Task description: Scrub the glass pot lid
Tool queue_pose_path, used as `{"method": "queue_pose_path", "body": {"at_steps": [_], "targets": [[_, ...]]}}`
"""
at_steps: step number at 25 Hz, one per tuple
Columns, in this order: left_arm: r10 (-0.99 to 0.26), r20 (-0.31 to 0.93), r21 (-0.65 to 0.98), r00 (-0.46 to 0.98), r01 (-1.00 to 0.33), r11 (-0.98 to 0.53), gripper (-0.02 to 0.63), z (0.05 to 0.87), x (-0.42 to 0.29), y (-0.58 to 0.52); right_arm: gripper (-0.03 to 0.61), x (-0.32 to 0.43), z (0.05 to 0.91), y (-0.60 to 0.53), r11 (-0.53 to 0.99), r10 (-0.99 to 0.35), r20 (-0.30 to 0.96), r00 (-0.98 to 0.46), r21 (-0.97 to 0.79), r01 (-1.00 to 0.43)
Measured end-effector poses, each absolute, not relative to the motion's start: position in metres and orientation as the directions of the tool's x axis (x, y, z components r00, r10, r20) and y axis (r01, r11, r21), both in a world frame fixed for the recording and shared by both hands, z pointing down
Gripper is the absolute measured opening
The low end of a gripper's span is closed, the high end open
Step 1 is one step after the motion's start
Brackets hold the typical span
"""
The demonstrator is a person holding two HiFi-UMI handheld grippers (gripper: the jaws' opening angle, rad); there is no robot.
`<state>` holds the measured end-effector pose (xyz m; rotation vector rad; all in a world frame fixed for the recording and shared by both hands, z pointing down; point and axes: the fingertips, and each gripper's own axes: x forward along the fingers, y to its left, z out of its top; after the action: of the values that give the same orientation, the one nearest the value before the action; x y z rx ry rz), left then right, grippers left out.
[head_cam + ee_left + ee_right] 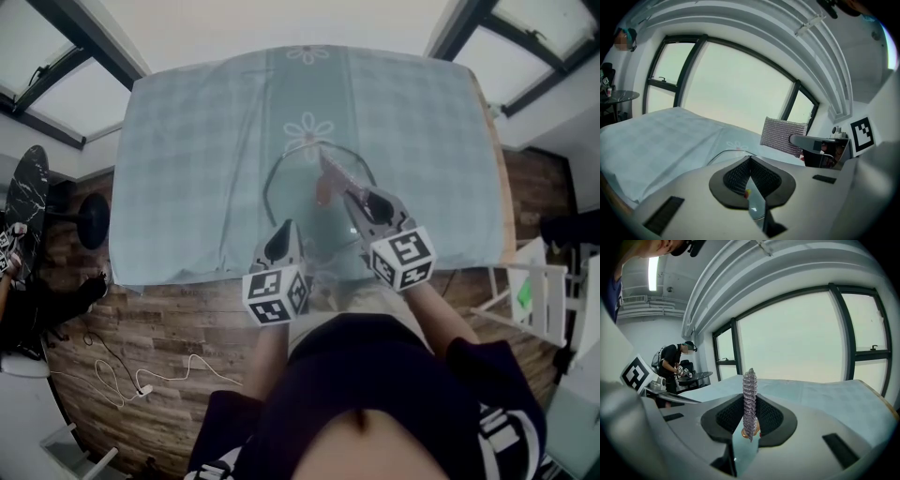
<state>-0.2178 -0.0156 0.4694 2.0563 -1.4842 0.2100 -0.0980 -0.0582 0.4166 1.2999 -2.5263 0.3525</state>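
Scrubbing pad point(750, 390): silver mesh, clamped edge-on by the right claw point(750, 405); it sticks out past the jaw tips
Left claw point(750, 160): jaws pressed together on nothing
Glass pot lid point(295, 187): flat on the pale blue cloth point(187, 141); just ahead of the 2 claws, pad over it

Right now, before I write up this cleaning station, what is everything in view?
tablecloth: one, pale blue checked, spread ahead
glass pot lid: one, clear with orange knob, centre of tablecloth
scrub pad: one, silvery mesh, above the lid
stool: one, black, floor at left
cable: one, white, floor lower left
other person: one, dark clothes, far background
left gripper: one, grey, shut, at the lid's near edge
right gripper: one, grey, shut on the scrub pad
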Motion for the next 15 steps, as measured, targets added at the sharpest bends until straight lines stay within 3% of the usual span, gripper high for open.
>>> {"method": "queue_pose_path", "body": {"at_steps": [15], "targets": [[-0.796,0.520,0.386,0.311,-0.916,-0.106,0.002,0.504,-0.234,-0.046,0.078,-0.119,0.464,-0.132,0.630,-0.667,0.478,-0.571,-0.047,-0.775]]}}
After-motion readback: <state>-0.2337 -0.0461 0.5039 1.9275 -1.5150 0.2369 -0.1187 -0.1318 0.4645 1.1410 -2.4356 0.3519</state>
